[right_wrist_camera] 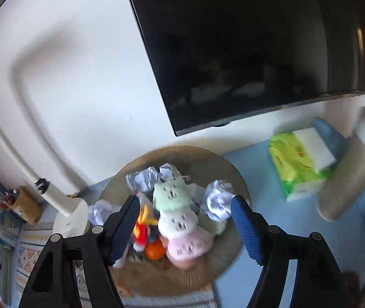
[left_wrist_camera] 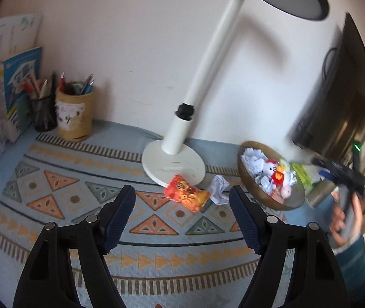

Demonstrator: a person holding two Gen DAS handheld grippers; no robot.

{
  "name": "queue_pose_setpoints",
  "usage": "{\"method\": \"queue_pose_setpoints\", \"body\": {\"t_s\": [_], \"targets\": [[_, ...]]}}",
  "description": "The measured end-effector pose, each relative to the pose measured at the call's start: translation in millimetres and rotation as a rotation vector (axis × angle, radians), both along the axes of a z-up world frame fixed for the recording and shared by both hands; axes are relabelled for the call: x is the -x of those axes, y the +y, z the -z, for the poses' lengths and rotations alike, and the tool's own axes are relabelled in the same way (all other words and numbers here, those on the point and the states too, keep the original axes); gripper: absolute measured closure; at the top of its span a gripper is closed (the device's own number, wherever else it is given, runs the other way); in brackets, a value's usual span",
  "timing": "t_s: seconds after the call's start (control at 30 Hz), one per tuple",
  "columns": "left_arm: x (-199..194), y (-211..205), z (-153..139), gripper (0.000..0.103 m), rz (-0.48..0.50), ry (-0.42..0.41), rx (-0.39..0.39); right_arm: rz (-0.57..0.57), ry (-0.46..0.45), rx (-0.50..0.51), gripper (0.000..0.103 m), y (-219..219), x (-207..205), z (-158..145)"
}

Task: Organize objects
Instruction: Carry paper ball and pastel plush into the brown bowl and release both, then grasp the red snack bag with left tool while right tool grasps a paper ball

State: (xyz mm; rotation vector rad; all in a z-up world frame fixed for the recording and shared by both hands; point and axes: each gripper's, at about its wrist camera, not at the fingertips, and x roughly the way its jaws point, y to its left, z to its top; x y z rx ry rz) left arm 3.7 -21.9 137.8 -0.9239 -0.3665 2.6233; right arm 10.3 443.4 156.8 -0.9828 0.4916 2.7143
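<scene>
Patterned cloth (left_wrist_camera: 54, 195) on desk. Left gripper (left_wrist_camera: 182, 202) wide, empty; snack packet (left_wrist_camera: 186, 195) and paper ball (left_wrist_camera: 218, 188) just ahead. Right gripper (right_wrist_camera: 185, 214) wide, empty, above bowl (right_wrist_camera: 223, 159). Advise straddling packet squarely before closing.

Few marks show, and no words can be read. The small red toy (left_wrist_camera: 279, 177) in the bowl (left_wrist_camera: 249, 179), right of the middle, has a yellow "W". Marks on the orange snack bag (left_wrist_camera: 186, 192) and green tissue pack (right_wrist_camera: 295, 164) are too blurry.
</scene>
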Motion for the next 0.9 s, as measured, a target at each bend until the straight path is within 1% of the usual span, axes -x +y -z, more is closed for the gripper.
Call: {"method": "queue_pose_setpoints", "body": {"t_s": [0.07,0.1,0.17,0.2,0.23,0.27,0.3,0.33,0.37,0.4,0.43,0.47,0.53,0.57,0.6,0.67,0.7,0.73,0.77,0.83,0.87,0.9], "targets": [[0.0,-1.1,9.6,0.029,0.001,-0.017,-0.021,-0.048,0.007,0.022,0.029,-10.7,-22.8,3.5],[-0.1,1.0,15.1,0.029,0.001,-0.031,-0.03,-0.087,-0.007,0.026,0.029,-22.9,-33.9,9.2],[-0.3,8.6,37.9,0.029,0.014,-0.081,-0.056,-0.149,-0.053,0.034,0.028,-50.3,-45.9,25.6],[-0.5,13.8,49.5,0.029,0.022,-0.109,-0.063,-0.204,-0.084,0.053,0.024,-70.7,-50.6,43.5],[0.0,22.3,67.8,0.029,0.047,-0.155,-0.07,-0.242,-0.102,0.067,0.023,-83.4,-51.6,57.5],[-0.6,28.6,78.8,0.029,0.075,-0.179,-0.073,-0.274,-0.116,0.075,0.023,-95.8,-51.9,72.5],[-2.0,36.1,88.3,0.029,0.108,-0.194,-0.065,-0.308,-0.125,0.051,0.023,-115.1,-51.6,91.8],[-4.2,43.8,96.7,0.029,0.125,-0.196,-0.036,-0.323,-0.126,0.022,0.023,-125.4,-52.0,100.9],[-6.5,50.8,104.0,0.029,0.121,-0.192,0.014,-0.336,-0.112,-0.024,0.023,-136.4,-52.9,110.2],[-7.9,55.9,108.4,0.029,0.112,-0.19,0.055,-0.334,-0.082,-0.093,0.023,-147.4,-55.2,118.9],[-7.4,59.7,113.7,0.029,0.097,-0.194,0.098,-0.33,-0.075,-0.121,0.023,-150.9,-55.4,122.8],[-5.4,62.3,119.1,0.029,0.085,-0.206,0.132,-0.325,-0.077,-0.137,0.022,-152.7,-54.1,128.3],[0.6,62.6,126.8,0.029,0.08,-0.242,0.14,-0.323,-0.143,-0.099,0.021,-151.9,-46.2,139.6],[5.3,62.0,128.3,0.029,0.078,-0.262,0.121,-0.316,-0.156,-0.072,0.021,-147.7,-43.3,143.0],[12.5,61.1,125.1,0.028,0.078,-0.268,0.078,-0.306,-0.158,-0.042,0.021,-142.0,-41.4,144.4],[35.1,57.3,119.3,0.028,0.072,-0.323,-0.056,-0.292,-0.154,0.006,0.021,-133.7,-39.9,144.7],[47.1,54.7,116.3,0.028,0.046,-0.346,-0.132,-0.281,-0.152,0.035,0.021,-128.6,-39.7,145.8],[62.1,55.6,111.6,0.028,0.023,-0.351,-0.196,-0.275,-0.154,0.056,0.021,-125.1,-39.3,146.9],[73.1,59.4,108.9,0.028,0.016,-0.348,-0.199,-0.276,-0.155,0.08,0.021,-122.3,-39.0,147.7],[98.2,76.1,110.3,0.028,-0.033,-0.357,-0.14,-0.279,-0.154,0.097,0.021,-122.5,-38.7,146.4],[106.3,81.8,114.2,0.028,-0.057,-0.373,-0.128,-0.296,-0.164,0.095,0.021,-125.8,-37.2,146.6],[116.6,89.1,122.1,0.028,-0.109,-0.415,-0.098,-0.327,-0.18,0.095,0.021,-132.5,-34.8,146.8]]}}
